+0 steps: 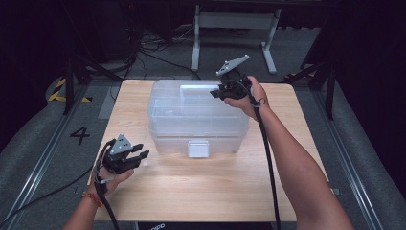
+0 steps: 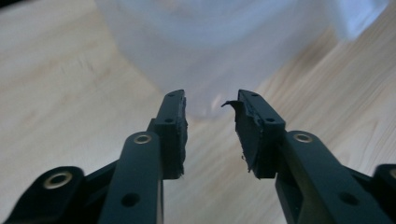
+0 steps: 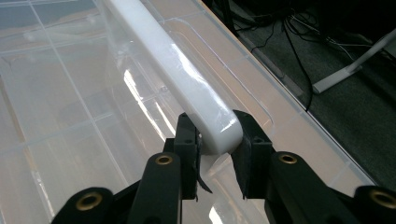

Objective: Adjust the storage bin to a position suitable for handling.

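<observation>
Left tongs: in the high view the left gripper (image 1: 139,154) sat at the near left of the table, jaws parted with nothing between them, pointing toward the box.
Right tongs: the right gripper (image 1: 216,93) was at the far right of the lid, its black jaws clamped on the end of the handle.
High view – box: the clear, rectangular plastic storage box (image 1: 196,117) stood on the middle of the light wooden table (image 1: 201,187), lid down, a pale white latch (image 1: 198,148) on the near face.
High view – hands: the person's left hand (image 1: 111,176) held its tool apart from the box; the right hand (image 1: 249,96) reached over the box's far right corner.
Left gripper view: the left gripper (image 2: 210,109) showed empty jaws with worn, frayed black pads (image 2: 247,130); the blurred box (image 2: 219,46) lay just ahead, the latch (image 2: 357,16) off at the upper right.
Right gripper view: the right gripper (image 3: 215,140) pinched the rounded end of the long white plastic handle (image 3: 177,74), which lay in a recess of the lid (image 3: 56,116).
Risk – slip: the grip sat on the very tip of a smooth, rounded bar, so a pull could let it pop free.
Risk – pads: the torn pad on the left tool might catch or slide on the small latch.
Risk – box: lifting by one end with the latch closed could tilt or drag the whole box.
</observation>
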Tool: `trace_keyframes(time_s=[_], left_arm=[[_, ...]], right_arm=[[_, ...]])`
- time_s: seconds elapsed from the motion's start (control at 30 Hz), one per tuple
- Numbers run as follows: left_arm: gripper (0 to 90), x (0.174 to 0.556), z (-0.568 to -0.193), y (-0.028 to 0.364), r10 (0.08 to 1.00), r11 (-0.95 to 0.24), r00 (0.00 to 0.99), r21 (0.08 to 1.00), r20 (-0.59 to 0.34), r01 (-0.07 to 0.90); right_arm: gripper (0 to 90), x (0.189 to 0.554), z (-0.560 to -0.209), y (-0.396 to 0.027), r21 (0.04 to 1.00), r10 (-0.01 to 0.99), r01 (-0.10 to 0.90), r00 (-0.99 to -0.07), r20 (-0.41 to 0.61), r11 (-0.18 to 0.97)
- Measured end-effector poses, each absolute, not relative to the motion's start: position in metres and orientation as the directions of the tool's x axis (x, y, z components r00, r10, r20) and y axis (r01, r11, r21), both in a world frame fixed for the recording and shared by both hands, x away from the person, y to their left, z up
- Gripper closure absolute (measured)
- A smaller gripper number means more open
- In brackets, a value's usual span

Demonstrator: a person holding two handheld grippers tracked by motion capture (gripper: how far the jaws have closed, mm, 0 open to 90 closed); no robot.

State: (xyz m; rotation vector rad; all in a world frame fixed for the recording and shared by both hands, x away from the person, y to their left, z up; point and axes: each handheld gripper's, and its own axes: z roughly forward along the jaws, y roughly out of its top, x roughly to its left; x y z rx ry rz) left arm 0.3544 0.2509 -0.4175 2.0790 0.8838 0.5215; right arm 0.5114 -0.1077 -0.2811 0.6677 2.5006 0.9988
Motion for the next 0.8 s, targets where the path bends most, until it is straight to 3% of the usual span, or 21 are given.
trace_keyframes(time_s=[0.33,0.6,0.8], left_arm=[[82.2,0.365,-0.398,0.238,0.743,-0.397,0.666,0.846,0.069,0.355],[84.4,0.374,-0.399,0.235,0.756,-0.385,0.65,0.854,0.076,0.349],[86.0,0.378,-0.403,0.238,0.776,-0.321,0.629,0.879,0.032,0.352]], right_arm=[[73.0,0.516,-0.277,-0.108,0.724,0.562,0.299,-0.814,-0.147,0.621],[72.9,0.515,-0.277,-0.108,0.725,0.566,0.297,-0.81,-0.153,0.622],[72.9,0.514,-0.277,-0.109,0.728,0.568,0.297,-0.809,-0.152,0.618]])
